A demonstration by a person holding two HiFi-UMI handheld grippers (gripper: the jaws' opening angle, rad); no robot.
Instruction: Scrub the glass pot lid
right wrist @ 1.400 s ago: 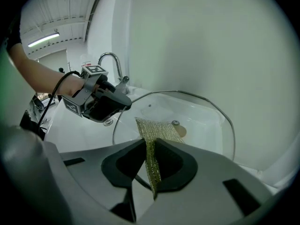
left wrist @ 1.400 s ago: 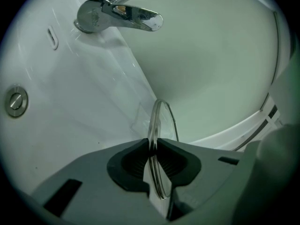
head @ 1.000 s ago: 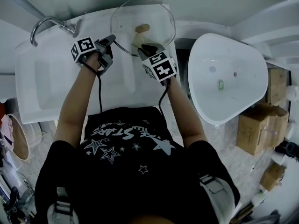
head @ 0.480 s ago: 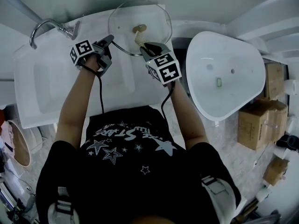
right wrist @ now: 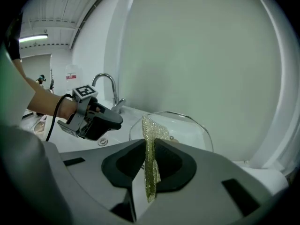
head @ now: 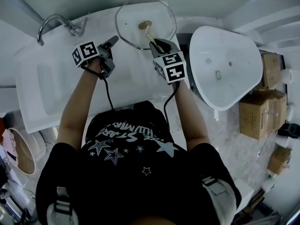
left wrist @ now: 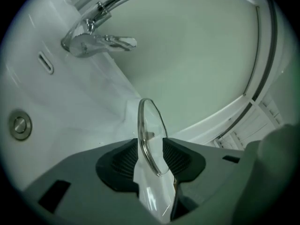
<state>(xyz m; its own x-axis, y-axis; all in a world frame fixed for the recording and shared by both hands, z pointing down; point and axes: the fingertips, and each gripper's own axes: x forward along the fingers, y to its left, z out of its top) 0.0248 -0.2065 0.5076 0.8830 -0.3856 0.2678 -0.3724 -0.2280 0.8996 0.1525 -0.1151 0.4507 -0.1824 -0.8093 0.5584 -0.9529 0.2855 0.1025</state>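
Observation:
The glass pot lid (head: 140, 34) with a brown knob stands tilted at the back of the white sink counter (head: 122, 83). In the left gripper view the lid (left wrist: 149, 125) is edge-on in line with the gap of my left gripper (left wrist: 150, 151). Its jaws have just been opening and the pads do not press on the rim. In the head view my left gripper (head: 111, 42) sits just left of the lid. My right gripper (head: 158, 44) is shut on a yellow-green scrub pad (right wrist: 151, 168), which hangs from the jaws in front of the lid (right wrist: 183, 128).
A chrome faucet (head: 56, 22) curves over the sink basin (head: 51, 78) at the left, with a drain (left wrist: 20, 125) below it. A white oval basin (head: 225, 69) stands to the right, cardboard boxes (head: 255, 116) beyond it. A wall rises directly behind the lid.
My left gripper's jaws have gone from closed on the lid's rim to apart. Both grippers have risen a little, and the right one with the scrub pad sits closer to the lid's knob.

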